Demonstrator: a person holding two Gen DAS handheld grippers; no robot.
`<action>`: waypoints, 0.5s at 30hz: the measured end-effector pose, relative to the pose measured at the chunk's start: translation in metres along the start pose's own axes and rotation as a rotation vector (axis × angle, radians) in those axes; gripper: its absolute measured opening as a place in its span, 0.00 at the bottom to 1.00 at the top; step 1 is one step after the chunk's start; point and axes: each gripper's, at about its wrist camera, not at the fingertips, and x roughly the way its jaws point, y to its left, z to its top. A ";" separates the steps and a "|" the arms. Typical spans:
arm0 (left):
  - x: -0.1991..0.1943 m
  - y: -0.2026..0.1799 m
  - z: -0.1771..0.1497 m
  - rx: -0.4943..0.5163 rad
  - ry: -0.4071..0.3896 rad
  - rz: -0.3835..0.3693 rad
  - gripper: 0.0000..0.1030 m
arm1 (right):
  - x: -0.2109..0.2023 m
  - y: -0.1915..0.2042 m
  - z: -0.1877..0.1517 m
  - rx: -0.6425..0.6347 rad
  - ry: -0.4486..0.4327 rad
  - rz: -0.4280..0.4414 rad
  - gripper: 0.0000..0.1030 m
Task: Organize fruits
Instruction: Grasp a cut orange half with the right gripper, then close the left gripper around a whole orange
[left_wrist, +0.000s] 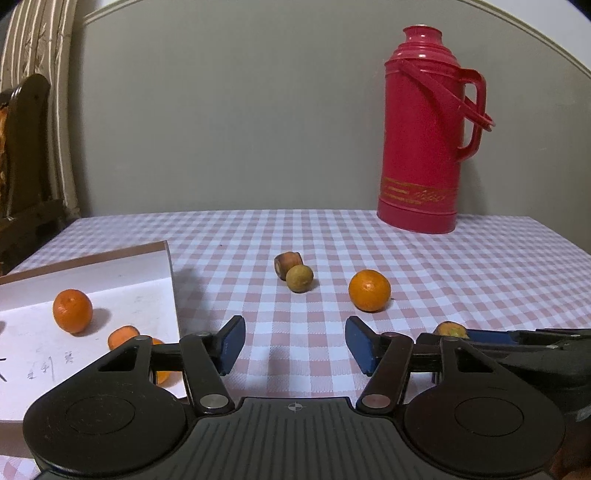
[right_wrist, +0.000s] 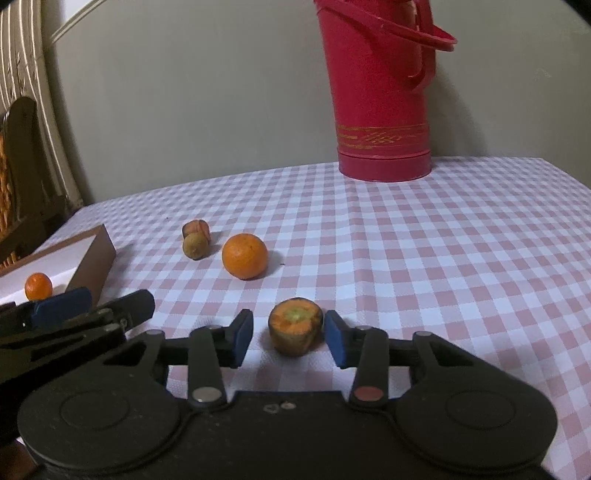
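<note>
Pink-checked cloth (right_wrist: 424, 258) covered the table under a grey wall. Right gripper (right_wrist: 288, 338) sat near the front edge, fingers apart around a carrot stub (right_wrist: 294, 326). Left gripper (left_wrist: 295, 345) hung open beside the white box (left_wrist: 140, 280) at the left edge, holding an orange (left_wrist: 72, 311).

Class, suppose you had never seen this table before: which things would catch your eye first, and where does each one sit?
The tall red thermos stands out first, upright at the far edge of the pink checked tablecloth against the wall. Next comes the bright orange alone mid-table, with another orange already in the white box at the left. Nearest, the right gripper is open around a carrot chunk.
</note>
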 end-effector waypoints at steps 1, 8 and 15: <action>0.002 -0.001 0.001 0.002 0.001 -0.003 0.59 | 0.001 0.000 0.000 -0.005 0.002 -0.003 0.27; 0.018 -0.010 0.008 -0.003 0.011 -0.021 0.59 | 0.005 -0.006 0.004 -0.030 -0.003 -0.022 0.23; 0.035 -0.026 0.015 0.001 0.021 -0.054 0.59 | 0.009 -0.023 0.011 -0.019 -0.006 -0.047 0.23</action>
